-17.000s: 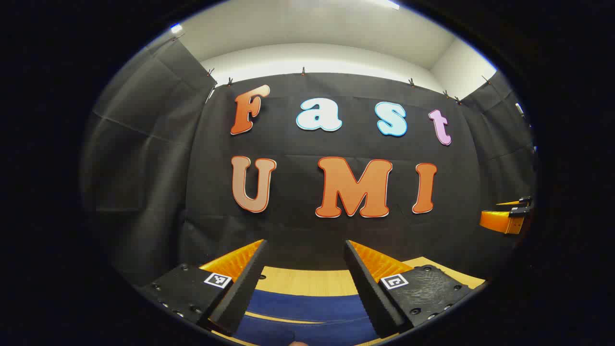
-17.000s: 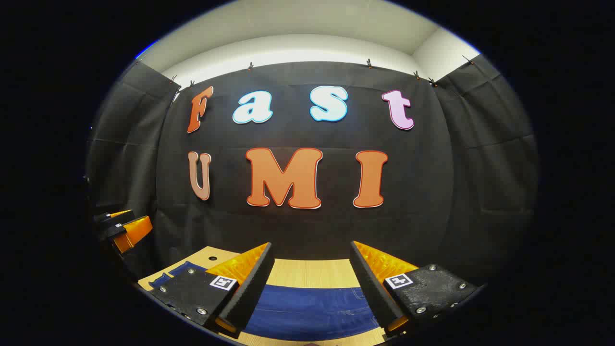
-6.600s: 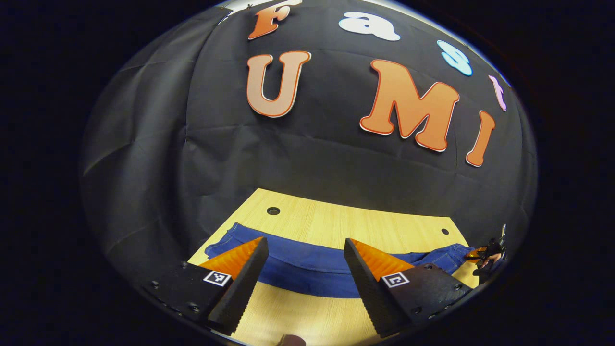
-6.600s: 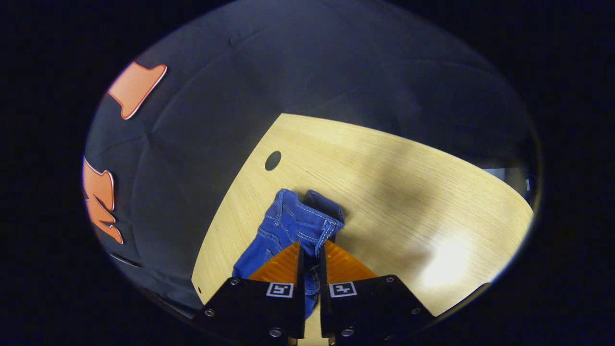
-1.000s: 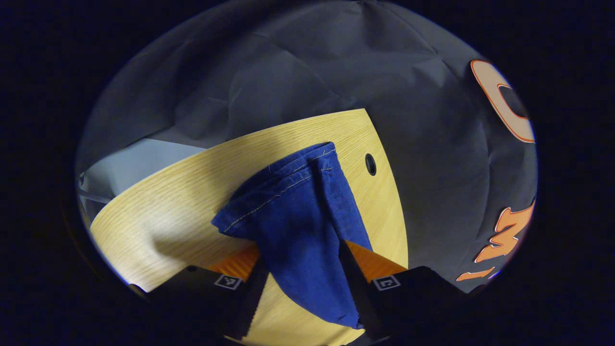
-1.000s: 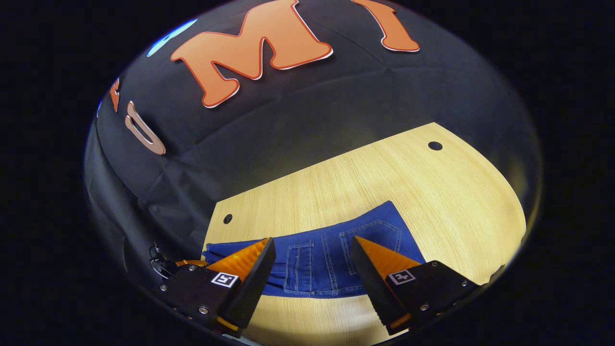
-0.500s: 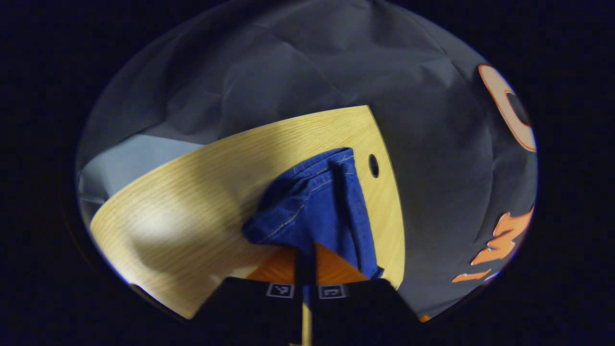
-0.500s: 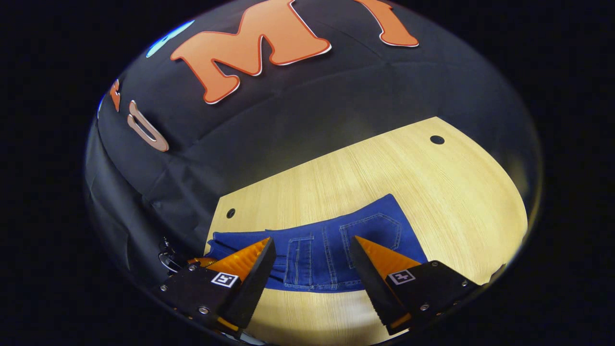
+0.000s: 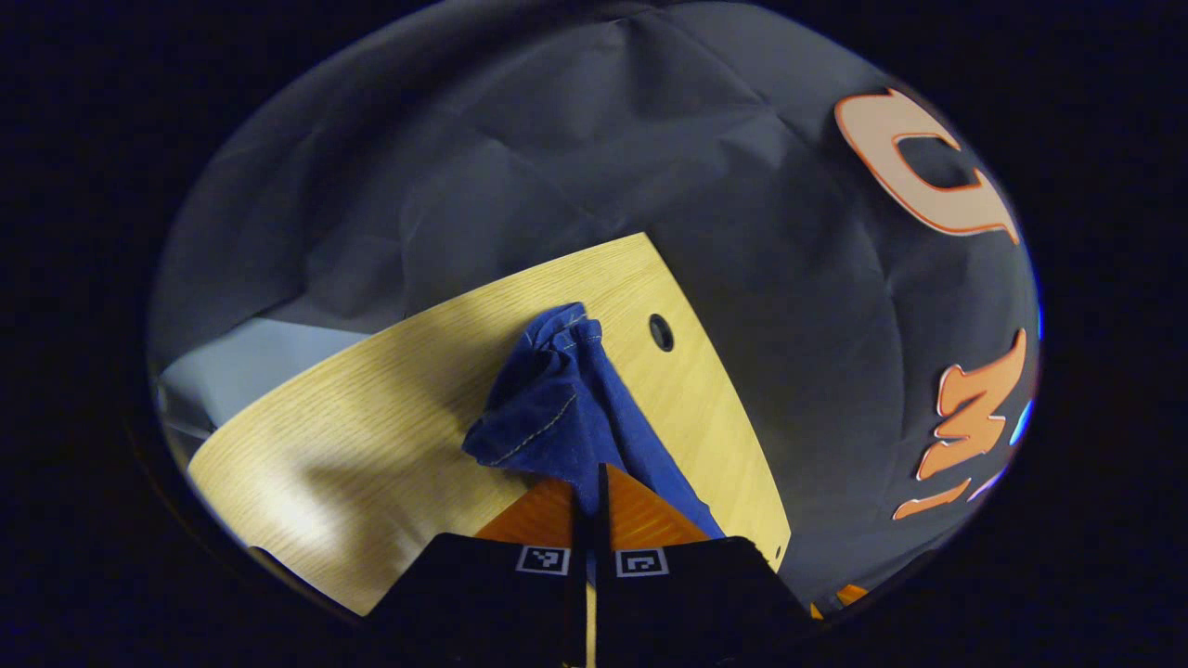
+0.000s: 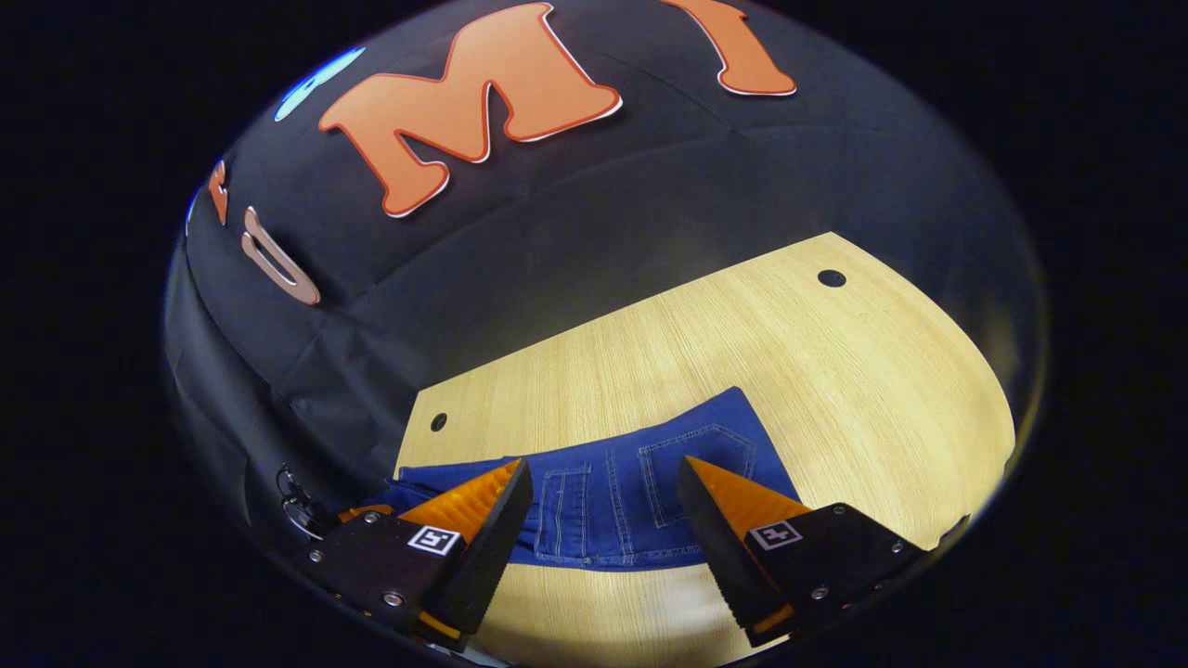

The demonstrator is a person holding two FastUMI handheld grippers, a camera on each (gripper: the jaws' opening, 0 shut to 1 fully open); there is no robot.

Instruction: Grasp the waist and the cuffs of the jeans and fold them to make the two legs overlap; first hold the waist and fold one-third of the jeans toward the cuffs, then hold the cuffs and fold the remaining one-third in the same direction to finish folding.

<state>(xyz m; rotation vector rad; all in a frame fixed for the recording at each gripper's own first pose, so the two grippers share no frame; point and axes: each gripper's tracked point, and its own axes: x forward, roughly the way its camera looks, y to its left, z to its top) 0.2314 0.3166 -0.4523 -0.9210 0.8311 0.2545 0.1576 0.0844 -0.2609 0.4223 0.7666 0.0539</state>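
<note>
In the left gripper view my left gripper is shut on the cuff end of the blue jeans, which bunches up in front of the fingers over the wooden table. In the right gripper view the blue jeans lie flat on the table with the waist part and its back pockets folded over toward the legs. My right gripper hovers open above that folded part, nothing between its fingers. At the far left of that view, part of the left gripper shows at the cuff end.
Black cloth walls close in the table on the far and side edges. Small round holes sit near the table's far corners; one hole lies just beside the cuffs. Bare wood extends to the right of the jeans.
My left gripper went from open around the cuffs to shut on them, and the cuff cloth has bunched up. The right gripper stays open above the folded waist, barely shifted.
</note>
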